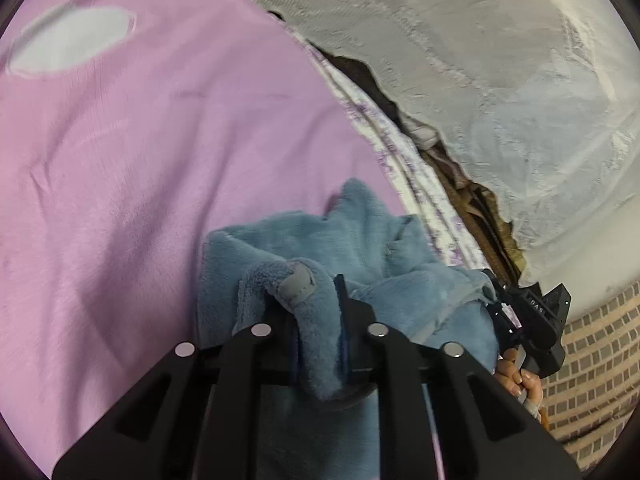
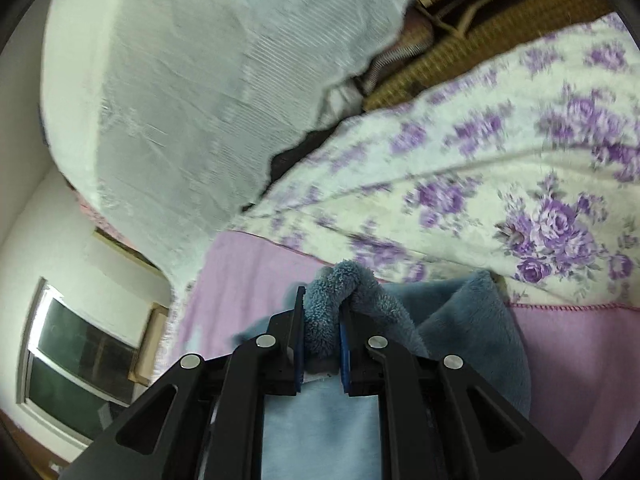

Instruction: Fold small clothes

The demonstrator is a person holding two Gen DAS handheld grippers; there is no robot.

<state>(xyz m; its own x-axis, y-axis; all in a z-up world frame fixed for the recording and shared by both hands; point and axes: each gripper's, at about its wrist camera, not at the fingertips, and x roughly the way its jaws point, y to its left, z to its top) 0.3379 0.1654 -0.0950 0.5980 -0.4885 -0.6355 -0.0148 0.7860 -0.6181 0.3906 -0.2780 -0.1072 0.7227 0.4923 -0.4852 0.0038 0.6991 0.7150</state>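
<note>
A small blue fleece garment [image 1: 372,248] lies bunched on the pink bed sheet [image 1: 160,140]. My left gripper [image 1: 310,300] is shut on a fold of it that carries a grey tab [image 1: 296,286]. My right gripper [image 2: 320,312] is shut on another fluffy edge of the same garment [image 2: 468,320]. The right gripper also shows in the left wrist view [image 1: 528,320], at the garment's right side, held by a hand [image 1: 516,380].
A floral purple-and-cream bedspread [image 2: 500,168] borders the pink sheet [image 2: 248,280]. A white lace curtain [image 1: 480,60] hangs beyond the bed edge. A woven mat [image 2: 440,68] lies on the floor. A window [image 2: 76,352] is at lower left. A white oval patch [image 1: 72,40] marks the sheet.
</note>
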